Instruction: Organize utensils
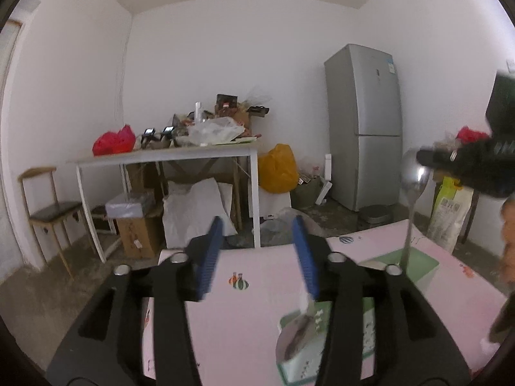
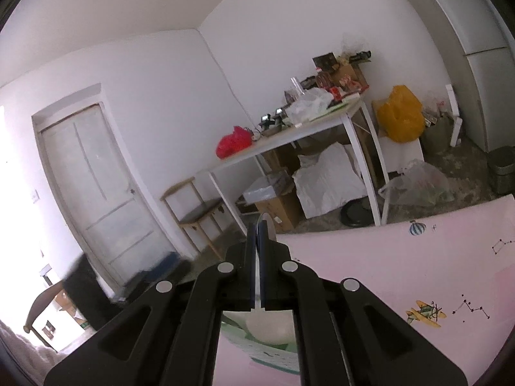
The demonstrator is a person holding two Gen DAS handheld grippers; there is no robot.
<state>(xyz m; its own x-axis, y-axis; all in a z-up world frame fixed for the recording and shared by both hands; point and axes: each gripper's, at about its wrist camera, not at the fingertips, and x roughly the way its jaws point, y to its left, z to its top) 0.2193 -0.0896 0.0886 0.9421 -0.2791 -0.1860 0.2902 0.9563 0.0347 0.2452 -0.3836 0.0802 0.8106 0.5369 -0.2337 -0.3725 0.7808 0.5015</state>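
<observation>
Now the left gripper [image 1: 260, 257] has its fingers apart, a spoon [image 1: 297, 334] lying just below the right finger over a green box [image 1: 347, 331]. Meanwhile the right gripper [image 2: 260, 241] has its fingers closed on a second spoon [image 1: 413, 177], which hangs bowl-up above another green box [image 1: 418, 263] on the pink desk [image 1: 257, 308].

the left wrist view looks forward along its own blue-padded fingers [image 1: 214, 257], low and close over a pink tabletop [image 1: 251, 321], facing a white table [image 1: 167, 157] against the far wall and a grey fridge [image 1: 363, 122] to the right. the right wrist view sits equally low over the same pink tabletop [image 2: 402, 273], rolled to one side, facing more leftward toward a white door [image 2: 96, 193]. both views share the white table [image 2: 283, 138], a yellow bag [image 1: 278, 167] [image 2: 399, 115], a wooden chair [image 1: 48, 212] [image 2: 196, 215] and the fridge [image 2: 476, 64].
</observation>
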